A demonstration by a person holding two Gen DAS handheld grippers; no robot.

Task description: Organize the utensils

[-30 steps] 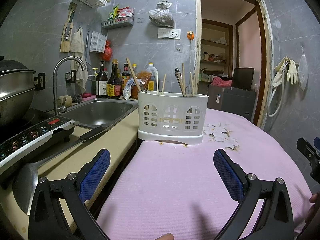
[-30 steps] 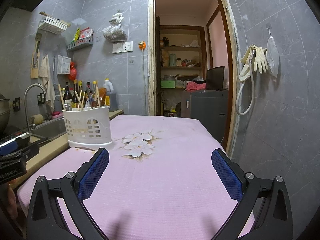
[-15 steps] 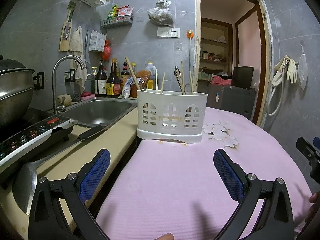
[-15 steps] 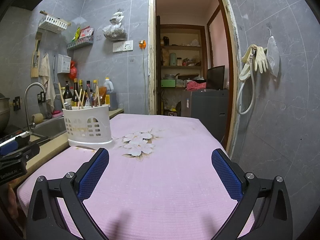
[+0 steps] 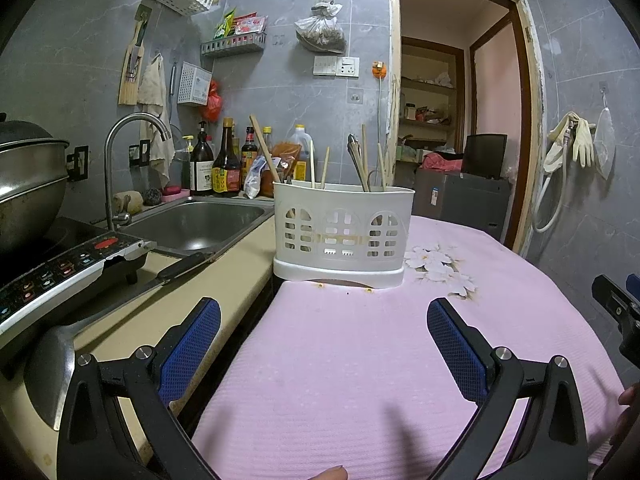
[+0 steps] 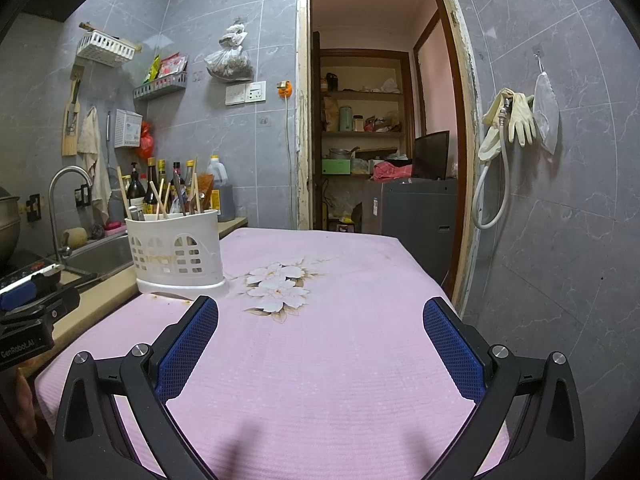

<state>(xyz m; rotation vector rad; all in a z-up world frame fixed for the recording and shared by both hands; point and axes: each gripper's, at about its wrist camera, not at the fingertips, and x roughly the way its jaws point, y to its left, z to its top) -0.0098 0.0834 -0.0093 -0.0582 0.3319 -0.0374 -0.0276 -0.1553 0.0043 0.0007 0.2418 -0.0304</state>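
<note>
Utensil caddy ahead on pink cloth; left gripper, right gripper level, wide, empty

Only "GenRobot.AI" could be read, printed in white on the black body of the left gripper.

The left wrist view looks low along the pink cloth, close to and straight at the white utensil caddy; the right wrist view faces the doorway, caddy farther off at its left; both share caddy and cloth.
</note>
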